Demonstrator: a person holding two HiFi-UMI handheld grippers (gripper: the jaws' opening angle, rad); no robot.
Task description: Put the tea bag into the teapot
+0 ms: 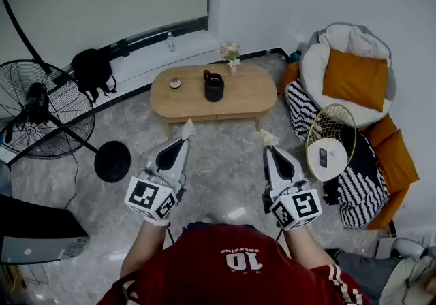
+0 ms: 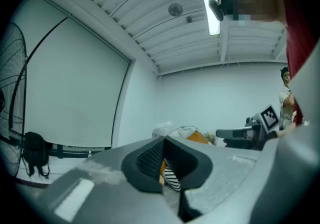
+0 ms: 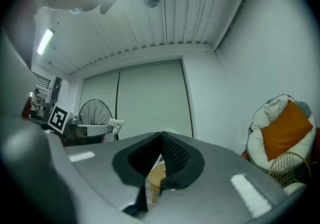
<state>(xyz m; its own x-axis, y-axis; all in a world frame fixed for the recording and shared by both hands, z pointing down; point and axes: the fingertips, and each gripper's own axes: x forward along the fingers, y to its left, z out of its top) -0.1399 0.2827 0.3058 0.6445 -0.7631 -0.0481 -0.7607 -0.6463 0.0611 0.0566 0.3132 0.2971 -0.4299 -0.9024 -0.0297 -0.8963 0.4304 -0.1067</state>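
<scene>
Above the floor [image 1: 225, 161], left tool [image 1: 188, 128] fully closed, right tool [image 1: 268, 137] closed

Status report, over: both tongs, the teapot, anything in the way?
Left tongs shut, empty. Right tongs shut, empty. Teapot on low table, not yet reached. Floor between shows nothing blocking.

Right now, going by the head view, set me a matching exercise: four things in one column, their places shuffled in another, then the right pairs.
Things:
1. teapot
2. fan
3. cushion
4. flowers

Places:
A. on the beanbag
B. at the far edge of the table
C. on the floor, at the left
D. near the middle of the table

Pairs: 1-D, 2-C, 3-A, 4-B
</scene>
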